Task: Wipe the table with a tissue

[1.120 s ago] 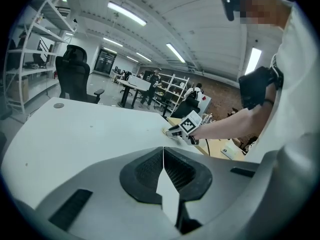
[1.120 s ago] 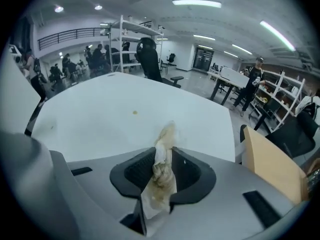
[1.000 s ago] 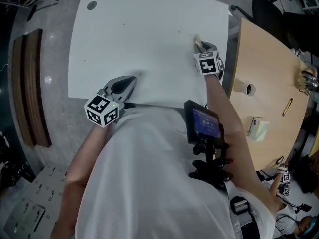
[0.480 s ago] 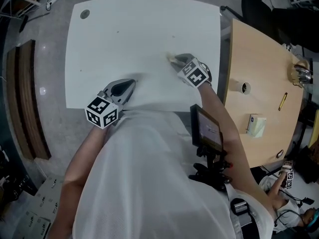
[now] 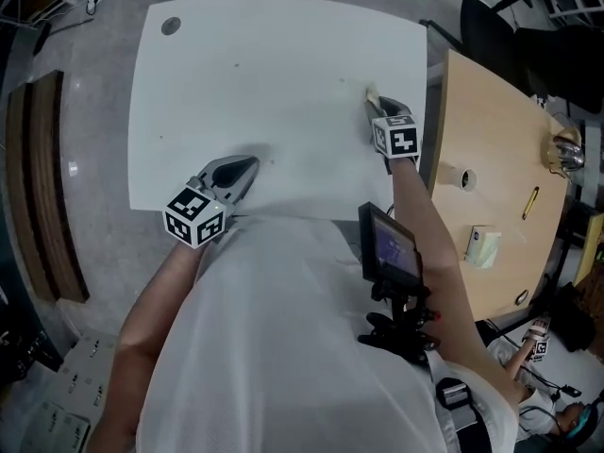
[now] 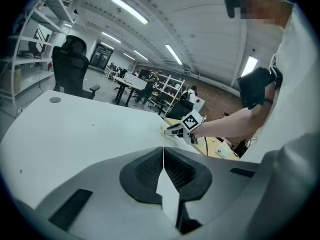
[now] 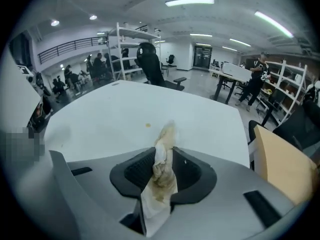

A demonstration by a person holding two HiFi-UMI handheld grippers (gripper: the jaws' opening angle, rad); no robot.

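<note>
Item: tissue [image 7: 161, 169]; clamped between the jaws of the right gripper [image 7: 164, 153]; crumpled paper twisted into a narrow strip, white with yellow-brown staining along its middle; long axis runs along the jaws, the frayed tip projecting past the fingertips and pointing away from the person, the broad flat end trailing back behind the pads; in the head view the tip [image 5: 372, 93] shows just ahead of the right gripper [image 5: 377, 103], low over the table [image 5: 264, 64]; whether it touches cannot be told.

Right arm: bare forearm stretched forward, gripper tilted steeply down toward the table's right-hand part; marker cube [image 5: 400, 137] riding just behind the jaws.

Left gripper [image 5: 250, 165]: jaws together, nothing held; the left gripper view shows the ribbed pads [image 6: 150, 170] meeting along one line; pointed shallowly down over the near edge of the table; well apart from the right gripper, to its left and nearer the body; its marker cube [image 5: 195, 217] behind it, toward the person; forearm bent at the elbow.

Table: white, smooth, matt, rounded corners; a small yellowish spot [image 7: 148, 125] ahead of the right jaws, just left of the tissue tip; round grey grommet [image 5: 171, 25] at the far corner beyond the left gripper.

Gripper bodies: grey moulded plastic, black ribbed pads.

Beyond the right gripper: wooden table [image 5: 491, 140].
</note>
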